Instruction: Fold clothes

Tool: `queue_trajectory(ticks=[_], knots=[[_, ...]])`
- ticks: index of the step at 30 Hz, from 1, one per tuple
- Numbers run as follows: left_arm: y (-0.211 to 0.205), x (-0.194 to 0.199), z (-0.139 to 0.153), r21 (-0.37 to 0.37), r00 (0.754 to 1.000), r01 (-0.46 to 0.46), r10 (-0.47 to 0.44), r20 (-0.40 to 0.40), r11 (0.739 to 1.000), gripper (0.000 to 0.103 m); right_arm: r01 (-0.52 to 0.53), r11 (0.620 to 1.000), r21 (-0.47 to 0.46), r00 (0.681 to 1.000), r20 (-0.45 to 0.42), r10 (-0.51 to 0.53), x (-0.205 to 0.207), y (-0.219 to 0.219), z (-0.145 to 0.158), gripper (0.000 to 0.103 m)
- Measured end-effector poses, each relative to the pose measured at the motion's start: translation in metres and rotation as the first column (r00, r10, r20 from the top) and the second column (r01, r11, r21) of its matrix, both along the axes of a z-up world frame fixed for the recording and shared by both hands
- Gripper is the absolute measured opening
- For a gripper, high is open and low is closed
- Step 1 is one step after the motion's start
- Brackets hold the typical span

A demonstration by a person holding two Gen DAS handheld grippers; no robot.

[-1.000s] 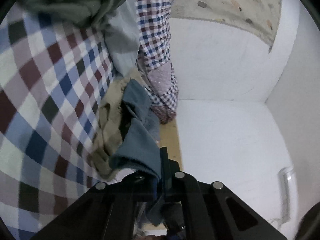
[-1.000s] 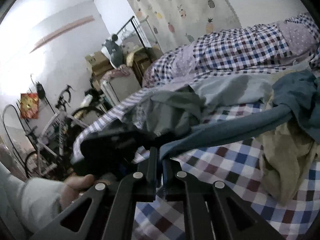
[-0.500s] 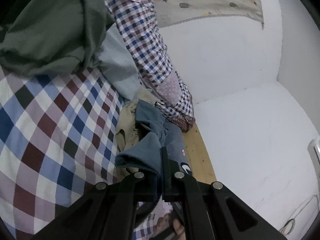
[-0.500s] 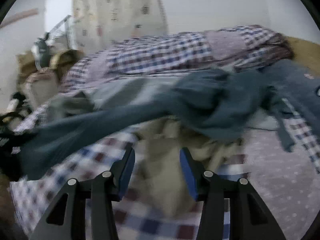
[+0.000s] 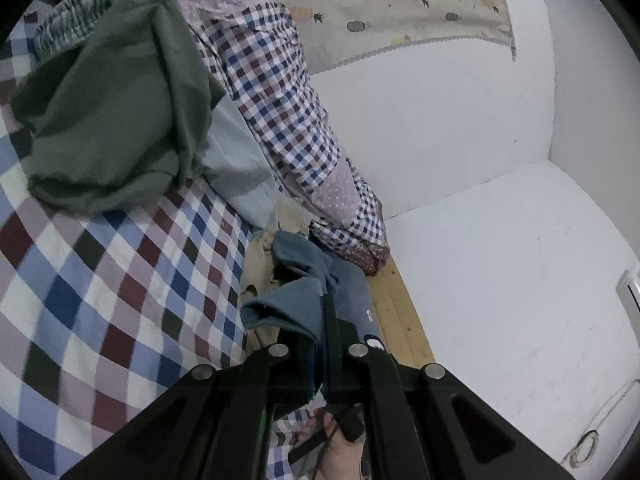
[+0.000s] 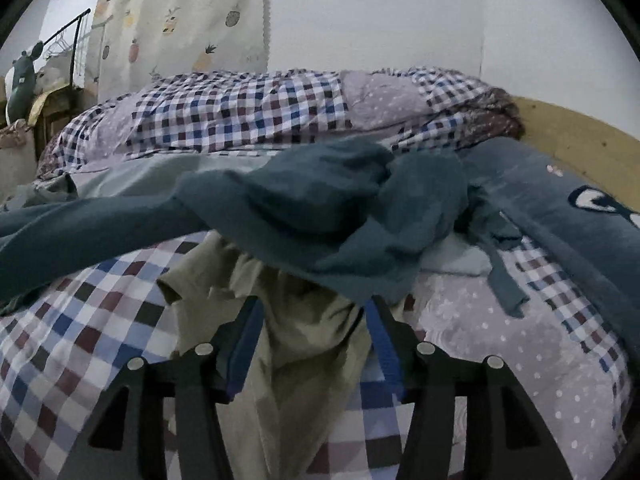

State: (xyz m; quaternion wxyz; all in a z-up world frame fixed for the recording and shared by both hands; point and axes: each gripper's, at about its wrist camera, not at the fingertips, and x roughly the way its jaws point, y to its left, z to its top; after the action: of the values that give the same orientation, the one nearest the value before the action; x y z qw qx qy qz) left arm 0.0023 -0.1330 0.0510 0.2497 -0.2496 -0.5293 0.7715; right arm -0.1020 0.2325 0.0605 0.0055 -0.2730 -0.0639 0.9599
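while the blue garment (image 5: 298, 300) was pinched at one edge between the closed jaws of the left gripper (image 5: 325, 312), the rest of it trailed away across the bed. in the right wrist view the same blue garment (image 6: 312, 216) lay in a rumpled band, stretched from the left edge of the frame to a bunched mass just beyond the fingertips of the right gripper (image 6: 314, 312). the right gripper's jaws stood wide apart and held nothing; the lower hem of the blue garment hung just ahead of them, and contact could not be confirmed. a beige garment (image 6: 288, 344) lay crumpled under the blue one and filled the gap between the spread fingers (image 6: 246, 340). both garments rested on a checked bedsheet (image 5: 104, 288). a green garment (image 5: 108, 120) was heaped farther off on the sheet, apart from the blue one. a checked quilt (image 6: 240, 112) lay rolled along the far side of the bed, against a white wall (image 5: 440, 120). a dark blue pillow (image 6: 560, 208) lay to the right beside the wooden bed frame (image 6: 580, 152). a pineapple-print curtain (image 6: 180, 20) hung behind.
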Motion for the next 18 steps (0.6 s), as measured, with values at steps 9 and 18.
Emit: queue_trajectory(ticks=[9,18], knots=[[-0.028,0.012,0.005,-0.009,0.999,-0.023,0.023,-0.023,1.0,0.0,-0.023,0.997,0.071,1.0,-0.002,0.023,-0.015,-0.027,-0.008,0.06],[-0.042,0.018,0.009,-0.018,0.999,-0.04,0.039,-0.035,0.999,0.0,-0.048,0.999,0.005,0.998,0.048,0.047,-0.031,-0.024,-0.019,0.002]])
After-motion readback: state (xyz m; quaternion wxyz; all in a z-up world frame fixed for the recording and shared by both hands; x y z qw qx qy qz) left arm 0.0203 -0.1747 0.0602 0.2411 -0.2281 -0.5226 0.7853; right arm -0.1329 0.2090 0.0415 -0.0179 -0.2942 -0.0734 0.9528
